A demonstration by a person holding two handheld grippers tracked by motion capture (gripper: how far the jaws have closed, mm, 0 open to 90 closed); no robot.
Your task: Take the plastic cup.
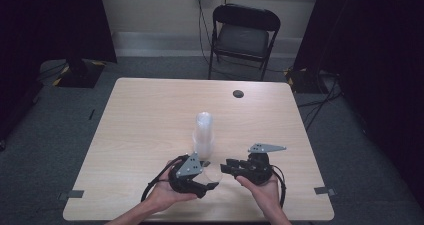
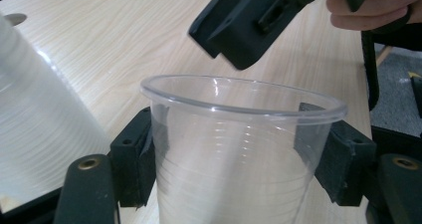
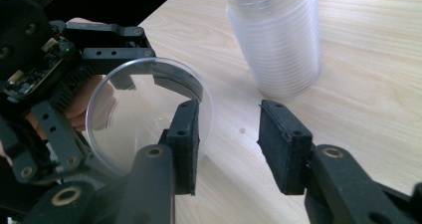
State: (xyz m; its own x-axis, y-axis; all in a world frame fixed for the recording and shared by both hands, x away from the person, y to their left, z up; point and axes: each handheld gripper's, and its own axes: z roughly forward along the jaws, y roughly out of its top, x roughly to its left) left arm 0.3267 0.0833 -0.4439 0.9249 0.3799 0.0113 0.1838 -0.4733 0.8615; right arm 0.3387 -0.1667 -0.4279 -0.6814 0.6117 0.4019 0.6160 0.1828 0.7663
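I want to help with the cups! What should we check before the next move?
1. Left hand-held gripper holds the cup on both sides: ok.
2. Cup uncrushed, rim round: ok.
3. Right hand-held gripper is open, nothing between its pads: ok.
4. Right hand-held gripper has let go of the cup: cannot tell, one pad is at the rim.
5. Stack stands upright on the table: ok.

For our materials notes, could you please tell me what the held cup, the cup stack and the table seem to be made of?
Cup: thin clear plastic, glossy; the left gripper's pads show through its ribbed wall. Cup stack: likely the same plastic, milky where the walls overlap. Table: pale wood-grain top with a slight sheen, probably laminate rather than solid wood.
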